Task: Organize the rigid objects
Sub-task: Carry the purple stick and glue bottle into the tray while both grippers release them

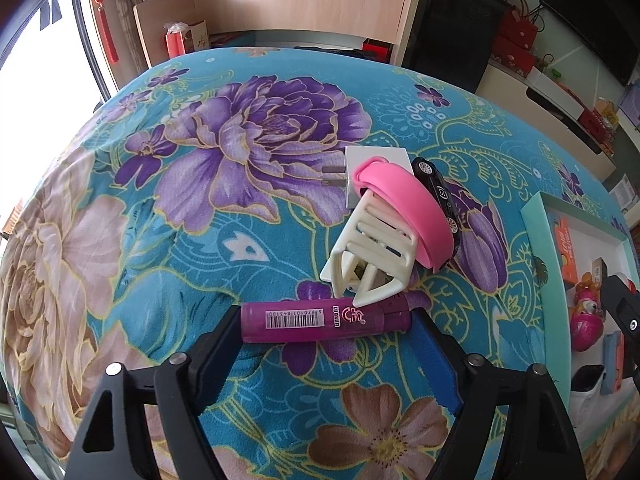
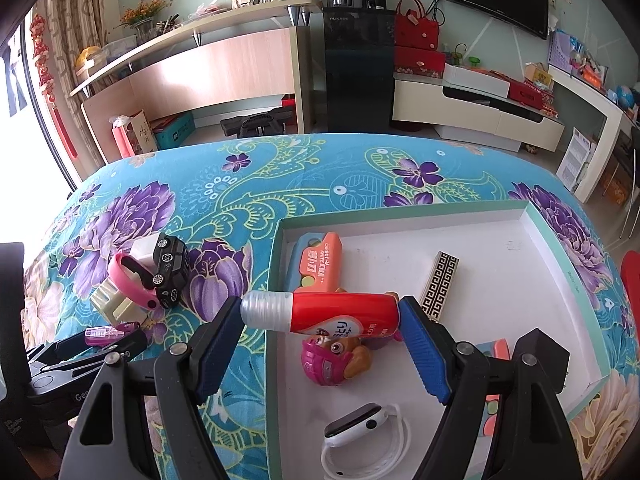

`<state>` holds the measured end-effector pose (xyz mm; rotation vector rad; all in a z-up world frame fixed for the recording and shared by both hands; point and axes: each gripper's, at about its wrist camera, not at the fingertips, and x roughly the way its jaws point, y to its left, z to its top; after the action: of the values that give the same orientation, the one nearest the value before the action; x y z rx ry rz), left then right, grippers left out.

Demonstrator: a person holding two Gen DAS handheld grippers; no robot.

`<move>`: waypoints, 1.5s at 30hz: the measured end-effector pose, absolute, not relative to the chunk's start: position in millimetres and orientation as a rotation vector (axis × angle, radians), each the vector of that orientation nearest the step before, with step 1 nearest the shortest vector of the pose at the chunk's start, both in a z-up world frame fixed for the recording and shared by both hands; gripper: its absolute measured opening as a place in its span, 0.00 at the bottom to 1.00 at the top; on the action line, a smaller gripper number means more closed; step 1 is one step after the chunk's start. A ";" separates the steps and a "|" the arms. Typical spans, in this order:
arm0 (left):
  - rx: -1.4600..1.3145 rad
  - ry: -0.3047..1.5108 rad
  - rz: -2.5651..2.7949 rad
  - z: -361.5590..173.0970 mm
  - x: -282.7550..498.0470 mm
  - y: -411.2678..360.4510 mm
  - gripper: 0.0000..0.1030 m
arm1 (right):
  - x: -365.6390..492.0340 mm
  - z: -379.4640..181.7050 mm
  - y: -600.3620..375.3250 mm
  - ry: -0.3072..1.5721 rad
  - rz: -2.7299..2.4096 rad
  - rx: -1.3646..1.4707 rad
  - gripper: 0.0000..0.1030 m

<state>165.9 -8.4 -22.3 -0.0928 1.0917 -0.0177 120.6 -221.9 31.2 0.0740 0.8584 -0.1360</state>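
Note:
My left gripper (image 1: 326,322) is shut on a purple glue stick (image 1: 326,322), held end to end just above the flowered cloth. Behind it lie a cream plastic clip (image 1: 370,252), a pink band (image 1: 404,210), a white plug adapter (image 1: 378,164) and a black toy car (image 1: 438,190) in a pile. My right gripper (image 2: 320,314) is shut on a red tube with a clear cap (image 2: 320,314) and holds it over the left edge of the white tray (image 2: 500,264). The left gripper (image 2: 116,336) shows at the left of the right wrist view.
The tray holds an orange carrot knife (image 2: 324,260), a pink pup toy (image 2: 334,360), a white smartwatch (image 2: 360,428), a patterned black bar (image 2: 440,284) and a pink-topped item (image 2: 496,350). The tray (image 1: 548,260) also shows in the left wrist view. Furniture stands beyond the table.

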 end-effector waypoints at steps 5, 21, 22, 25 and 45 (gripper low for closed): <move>-0.120 1.057 -0.020 -8.5 160.6 -0.3 0.81 | 118.2 34.5 -227.1 0.844 -0.150 0.091 0.77; -0.041 0.945 -0.110 34.0 145.1 -39.5 0.81 | 102.2 38.2 -289.5 0.824 -0.329 0.159 0.77; -0.030 0.946 -0.121 34.3 145.0 -45.3 0.81 | 100.8 38.0 -294.6 0.824 -0.346 0.164 0.77; 0.004 0.948 -0.153 36.4 143.7 -64.8 0.81 | 97.2 38.0 -307.5 0.822 -0.401 0.162 0.77; 0.169 0.879 -0.382 42.4 162.5 -206.1 0.81 | 67.9 28.3 -381.2 0.789 -0.636 0.346 0.77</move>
<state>162.5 -206.1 42.4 0.1689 0.8795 -0.3824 67.9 -381.2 28.3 0.3457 0.7885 -0.6355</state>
